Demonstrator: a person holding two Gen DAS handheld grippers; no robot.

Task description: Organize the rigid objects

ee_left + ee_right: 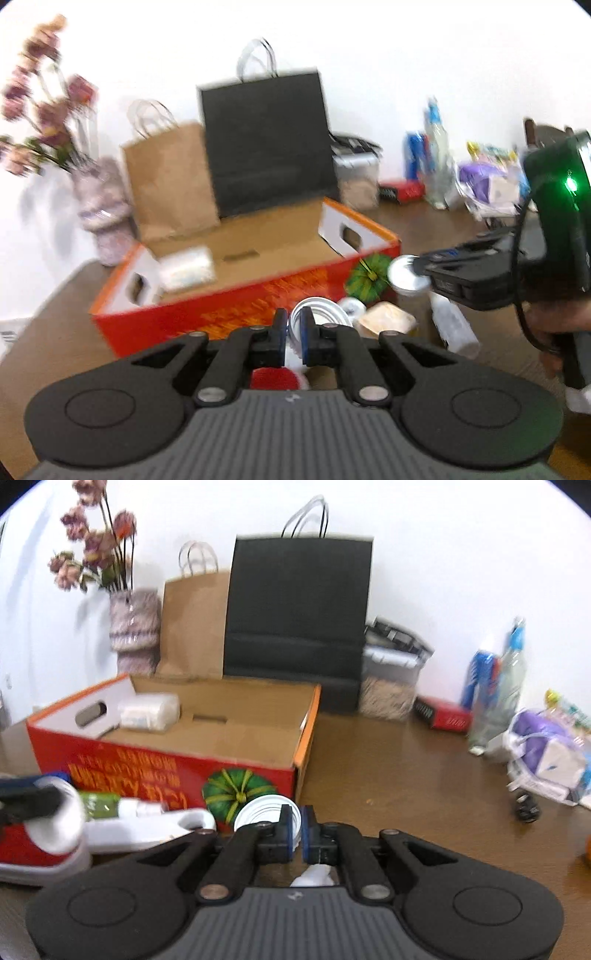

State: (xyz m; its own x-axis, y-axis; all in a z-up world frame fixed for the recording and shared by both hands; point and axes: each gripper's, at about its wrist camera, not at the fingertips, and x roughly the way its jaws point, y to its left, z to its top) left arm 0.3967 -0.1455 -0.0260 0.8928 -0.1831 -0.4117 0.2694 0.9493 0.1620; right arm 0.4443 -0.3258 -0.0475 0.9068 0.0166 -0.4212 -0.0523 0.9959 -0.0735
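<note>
Tins are in both grippers: the left gripper (293, 326) is clamped on a red tin's (274, 378) white rim, the right gripper (295, 825) on a white-lidded tin (258, 810), both just in front of the red box (177, 771).

A plain white wall (443, 554) rises behind the dark brown wooden tabletop (388, 760), brightly lit.
</note>
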